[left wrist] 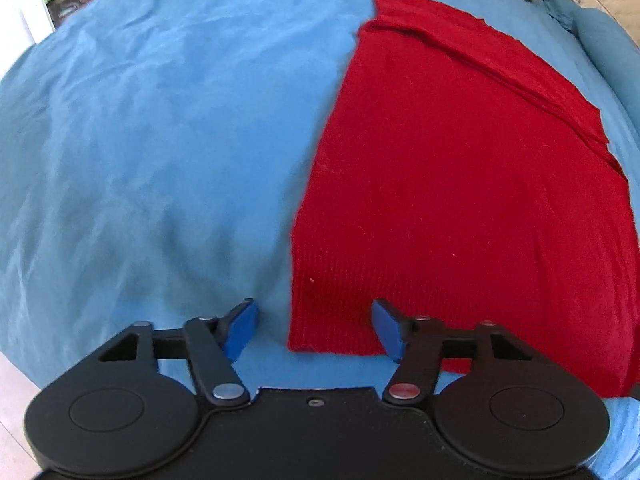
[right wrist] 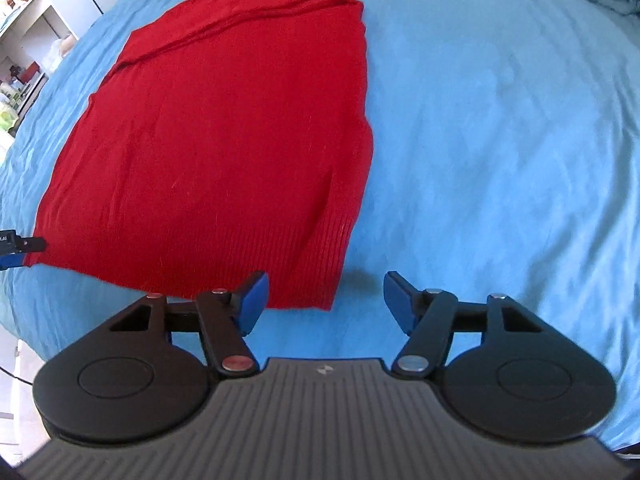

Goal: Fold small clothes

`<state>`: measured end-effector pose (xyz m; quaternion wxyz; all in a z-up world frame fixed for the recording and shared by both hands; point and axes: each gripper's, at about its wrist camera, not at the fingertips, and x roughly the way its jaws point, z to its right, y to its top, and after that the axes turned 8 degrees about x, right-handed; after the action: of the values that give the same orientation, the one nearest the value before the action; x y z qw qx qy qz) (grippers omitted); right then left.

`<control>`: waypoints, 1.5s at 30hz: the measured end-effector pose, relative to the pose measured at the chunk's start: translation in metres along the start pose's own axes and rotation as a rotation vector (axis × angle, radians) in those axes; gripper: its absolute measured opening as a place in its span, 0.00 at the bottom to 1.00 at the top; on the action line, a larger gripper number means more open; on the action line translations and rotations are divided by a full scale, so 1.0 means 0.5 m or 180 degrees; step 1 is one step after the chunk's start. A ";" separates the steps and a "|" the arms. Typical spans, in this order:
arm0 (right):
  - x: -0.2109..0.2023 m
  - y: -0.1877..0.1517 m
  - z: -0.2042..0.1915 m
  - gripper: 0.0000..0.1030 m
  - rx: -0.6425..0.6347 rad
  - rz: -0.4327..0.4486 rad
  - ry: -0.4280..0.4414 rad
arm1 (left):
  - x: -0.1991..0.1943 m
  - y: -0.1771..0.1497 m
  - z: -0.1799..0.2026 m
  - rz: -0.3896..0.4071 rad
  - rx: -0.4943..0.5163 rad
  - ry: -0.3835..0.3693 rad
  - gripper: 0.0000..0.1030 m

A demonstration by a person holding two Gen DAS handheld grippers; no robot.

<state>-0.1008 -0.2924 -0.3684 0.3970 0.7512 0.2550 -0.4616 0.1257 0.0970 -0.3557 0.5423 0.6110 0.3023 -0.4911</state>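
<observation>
Red ribbed knit garment point(left wrist: 460, 184) lies flat on the wrinkled blue bed sheet point(left wrist: 140, 140), its ribbed hem nearest both tongs and its layered folded edges at the far end. Left tongs point(left wrist: 314, 330) stand released, nothing pressed between the blue pads; the hem's near left corner lies in the gap between them, with the right-hand pad point(left wrist: 386, 330) over the red knit and the left-hand pad over bare sheet. Right tongs point(right wrist: 326, 304) are likewise released and straddle the hem's near right corner: the left-hand pad point(right wrist: 254, 304) over the ribbing, the right-hand pad over the blue sheet just beside the garment. From the right wrist view the tip of the left tongs shows at the far left edge, by the hem's other corner
</observation>
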 end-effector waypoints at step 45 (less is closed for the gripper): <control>-0.169 0.423 -0.075 0.19 0.0363 0.0580 0.0833 | -0.173 0.417 0.023 0.0956 -0.0614 -0.0616 0.05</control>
<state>0.0386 -0.3797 -0.2065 0.3573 0.8462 0.2087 -0.3357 0.2815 0.0522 -0.1982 0.6920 0.5445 0.1999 -0.4299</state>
